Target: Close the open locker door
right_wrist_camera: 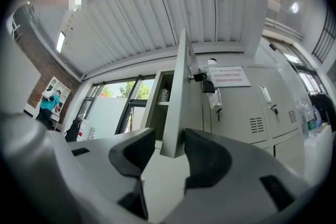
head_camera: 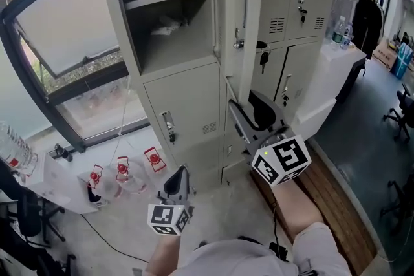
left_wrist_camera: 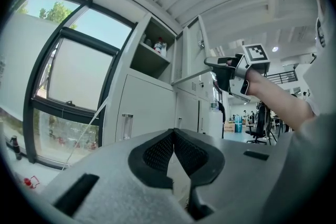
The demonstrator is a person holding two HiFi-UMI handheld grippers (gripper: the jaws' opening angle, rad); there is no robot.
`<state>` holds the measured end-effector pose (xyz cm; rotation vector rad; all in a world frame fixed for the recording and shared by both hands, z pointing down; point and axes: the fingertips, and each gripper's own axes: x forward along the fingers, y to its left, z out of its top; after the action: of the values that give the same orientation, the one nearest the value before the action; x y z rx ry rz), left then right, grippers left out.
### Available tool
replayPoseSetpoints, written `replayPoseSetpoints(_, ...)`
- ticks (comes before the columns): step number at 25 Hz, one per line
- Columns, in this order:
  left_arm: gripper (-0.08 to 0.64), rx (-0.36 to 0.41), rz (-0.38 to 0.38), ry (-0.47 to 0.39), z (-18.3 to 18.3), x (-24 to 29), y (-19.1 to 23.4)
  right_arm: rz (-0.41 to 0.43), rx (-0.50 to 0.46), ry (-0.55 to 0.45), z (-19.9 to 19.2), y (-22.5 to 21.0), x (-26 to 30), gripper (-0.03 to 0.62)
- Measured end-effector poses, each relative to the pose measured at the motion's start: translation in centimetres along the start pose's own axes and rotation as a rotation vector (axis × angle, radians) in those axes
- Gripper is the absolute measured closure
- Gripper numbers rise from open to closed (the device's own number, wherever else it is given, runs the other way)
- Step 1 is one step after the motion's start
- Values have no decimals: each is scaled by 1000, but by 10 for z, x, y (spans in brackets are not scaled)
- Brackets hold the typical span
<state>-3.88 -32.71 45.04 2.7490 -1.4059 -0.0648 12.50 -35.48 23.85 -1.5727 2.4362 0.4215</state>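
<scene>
My right gripper (right_wrist_camera: 169, 152) has its fingers apart astride the lower corner of the open grey metal locker door (right_wrist_camera: 181, 86), my left gripper (left_wrist_camera: 173, 136) has its fingers pressed together empty, and a careless push could slip off that thin edge, leaving it ajar.

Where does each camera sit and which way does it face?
Head view: on the person's head, looking steeply down at lockers and floor; left gripper, right gripper, forearms show.
Left gripper view: on the left gripper, low, facing up past its shut jaws at the lockers; right gripper and arm show.
Right gripper view: on the right gripper, facing up along the locker door, whose edge stands between its open jaws.
Shared: head and left gripper views both show the right gripper at the door.
</scene>
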Motion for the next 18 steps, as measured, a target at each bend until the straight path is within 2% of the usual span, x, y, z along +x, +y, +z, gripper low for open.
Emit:
replayPoseSetpoints(5, 552, -5, 42, -8, 1, -10, 19, 72, 9, -16, 4, 26, 16, 425)
replayPoseSetpoints(18, 552, 10, 163, -22, 7, -47, 72, 173, 55, -43, 2, 79, 60, 425)
